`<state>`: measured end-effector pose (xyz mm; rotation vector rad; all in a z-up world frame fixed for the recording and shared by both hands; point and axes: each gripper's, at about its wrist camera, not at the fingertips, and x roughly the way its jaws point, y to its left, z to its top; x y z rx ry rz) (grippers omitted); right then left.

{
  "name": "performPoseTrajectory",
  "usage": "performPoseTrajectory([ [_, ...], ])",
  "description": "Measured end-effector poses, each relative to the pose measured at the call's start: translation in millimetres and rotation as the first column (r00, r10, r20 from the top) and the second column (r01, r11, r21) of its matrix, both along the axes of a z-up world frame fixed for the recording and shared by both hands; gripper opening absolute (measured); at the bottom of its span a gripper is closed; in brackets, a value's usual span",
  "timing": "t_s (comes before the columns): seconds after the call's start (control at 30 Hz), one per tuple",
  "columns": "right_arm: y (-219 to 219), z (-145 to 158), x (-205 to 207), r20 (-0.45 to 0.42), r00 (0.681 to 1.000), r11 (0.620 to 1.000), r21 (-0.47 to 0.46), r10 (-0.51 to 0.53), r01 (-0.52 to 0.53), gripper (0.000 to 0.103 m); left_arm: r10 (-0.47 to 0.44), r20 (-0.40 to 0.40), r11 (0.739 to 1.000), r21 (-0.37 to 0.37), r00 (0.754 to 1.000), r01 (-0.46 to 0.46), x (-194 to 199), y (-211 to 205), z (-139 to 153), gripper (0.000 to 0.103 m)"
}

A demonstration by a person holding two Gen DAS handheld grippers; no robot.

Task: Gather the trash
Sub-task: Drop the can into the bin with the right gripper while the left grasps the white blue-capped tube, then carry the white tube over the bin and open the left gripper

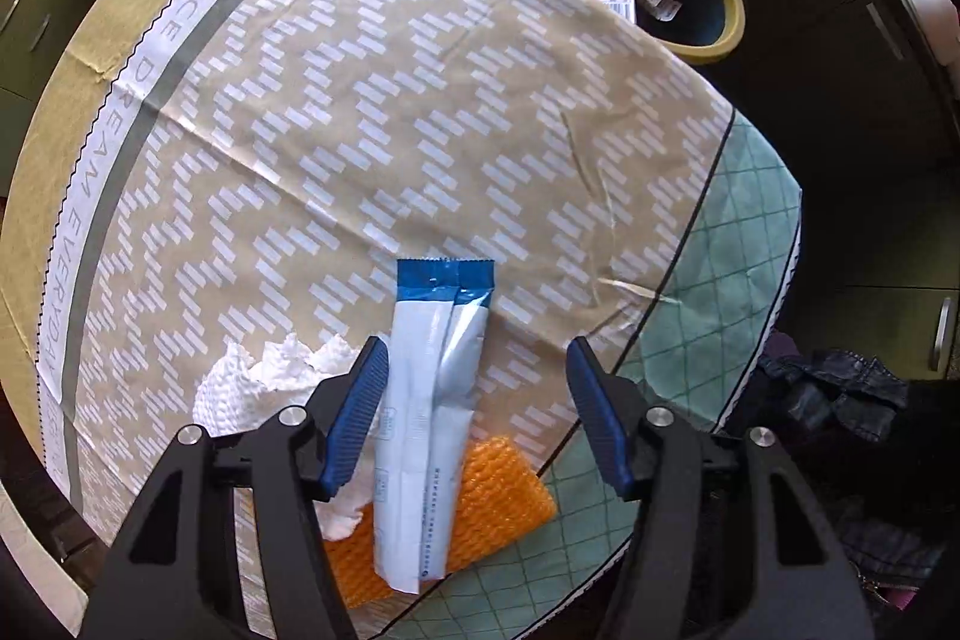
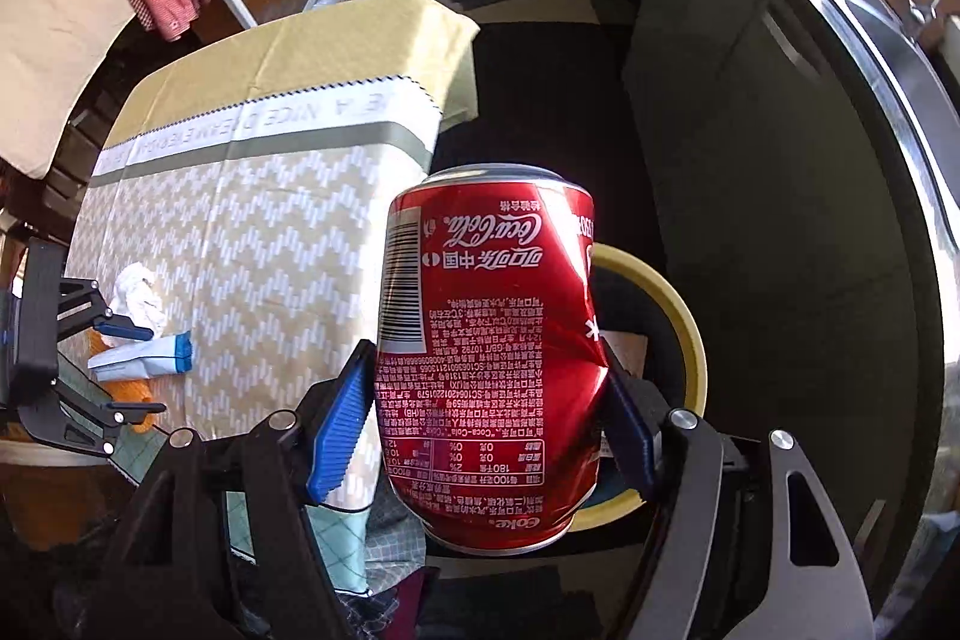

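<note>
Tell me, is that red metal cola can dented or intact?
Dented. The red metal cola can has a deep crease in its side where the right gripper squeezes it.

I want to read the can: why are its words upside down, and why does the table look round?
Right wrist view: the red can sits upside down in the right hand-held gripper, sharp and sunlit. Left wrist view: the fisheye lens bulges the table; its edges curve.
</note>
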<state>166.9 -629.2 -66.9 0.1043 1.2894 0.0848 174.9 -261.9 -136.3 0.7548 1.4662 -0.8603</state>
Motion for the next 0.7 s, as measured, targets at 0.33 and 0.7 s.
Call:
performPoseTrajectory([
  [0.33,-62,-68,-14,-0.071,0.989,0.991,0.019,-0.132,0.134,0.069,0.020,-0.045,1.000,0.011,0.999,-0.020,4,-2,-13,0.041],
  [0.7,-88,-94,-25,-0.098,0.975,0.978,0.046,-0.197,0.202,0.076,0.067,-0.029,0.993,-0.096,0.997,-0.069,0,8,19,0.023],
])
